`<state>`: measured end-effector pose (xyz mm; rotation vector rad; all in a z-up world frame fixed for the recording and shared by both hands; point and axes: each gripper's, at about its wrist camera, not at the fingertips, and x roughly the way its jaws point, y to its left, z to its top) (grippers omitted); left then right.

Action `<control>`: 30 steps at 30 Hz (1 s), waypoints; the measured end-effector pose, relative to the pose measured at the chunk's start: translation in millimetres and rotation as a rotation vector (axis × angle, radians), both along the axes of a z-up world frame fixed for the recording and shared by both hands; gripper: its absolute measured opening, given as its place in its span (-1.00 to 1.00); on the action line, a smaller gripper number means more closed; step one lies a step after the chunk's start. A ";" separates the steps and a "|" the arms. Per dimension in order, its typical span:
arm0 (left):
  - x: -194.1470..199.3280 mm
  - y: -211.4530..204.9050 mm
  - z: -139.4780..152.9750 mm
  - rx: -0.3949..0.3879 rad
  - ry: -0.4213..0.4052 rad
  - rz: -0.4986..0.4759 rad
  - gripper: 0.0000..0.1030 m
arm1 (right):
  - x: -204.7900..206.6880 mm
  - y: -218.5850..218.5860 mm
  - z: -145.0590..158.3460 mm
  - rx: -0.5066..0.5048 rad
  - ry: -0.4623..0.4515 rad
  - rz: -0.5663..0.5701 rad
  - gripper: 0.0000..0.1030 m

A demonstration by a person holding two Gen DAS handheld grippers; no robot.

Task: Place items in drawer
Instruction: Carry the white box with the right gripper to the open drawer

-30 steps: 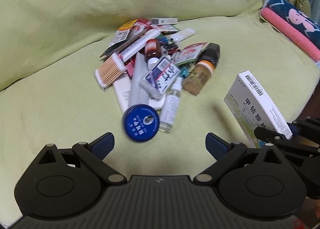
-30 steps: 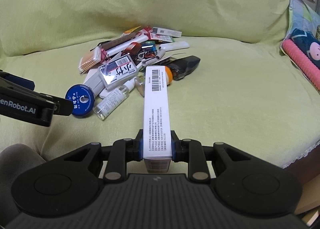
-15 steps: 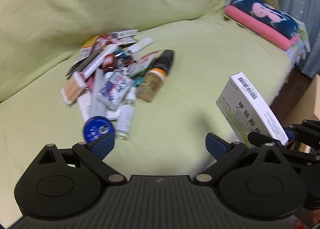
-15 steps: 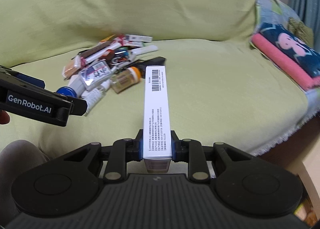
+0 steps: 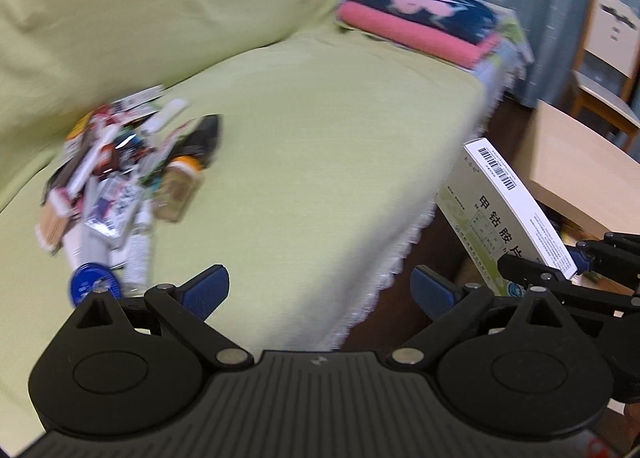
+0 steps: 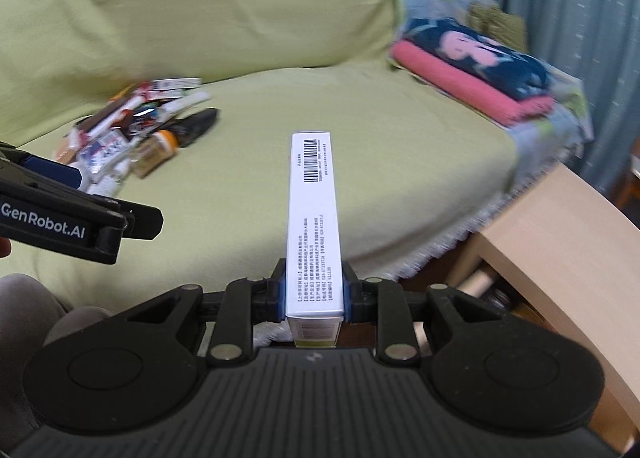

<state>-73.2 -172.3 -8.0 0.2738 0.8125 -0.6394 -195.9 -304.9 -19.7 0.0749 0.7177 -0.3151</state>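
A yellow-green cover lay over the sofa, its white fringed edge hanging at the right end, with teal curtains behind and a pale wooden cabinet just beside that end. Folded pink and navy towels sat on the far right of the seat. A blurred heap of small items lay at the left, among them a blue round tin, an amber bottle with an orange cap and a bundle of cotton swabs.

Only the left wrist view showed a wooden chair beyond the cabinet and the medicine box's broad printed face. The right wrist view showed only the box's narrow barcoded side.

The wide middle of the seat between the heap and the towels lay bare.

The right gripper pinched the near end of the box between its blue pads, holding it out over the fringed edge and pointing forward, level with the seat. The left gripper hung with its jaws spread wide and nothing between them, above the seat's front edge, left of the box.
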 end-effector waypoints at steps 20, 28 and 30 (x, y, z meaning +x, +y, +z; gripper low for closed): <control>-73.0 -103.4 -11.0 0.050 0.011 -0.341 0.91 | -144.4 -72.8 -21.3 0.041 0.046 -0.443 -0.58; -89.4 -139.9 -19.7 0.107 -0.003 -0.401 0.91 | -159.9 -110.8 -45.5 0.099 0.116 -0.499 -0.58; -91.7 -144.6 -21.7 0.118 -0.006 -0.410 0.91 | -157.0 -120.8 -52.8 0.109 0.146 -0.493 -0.58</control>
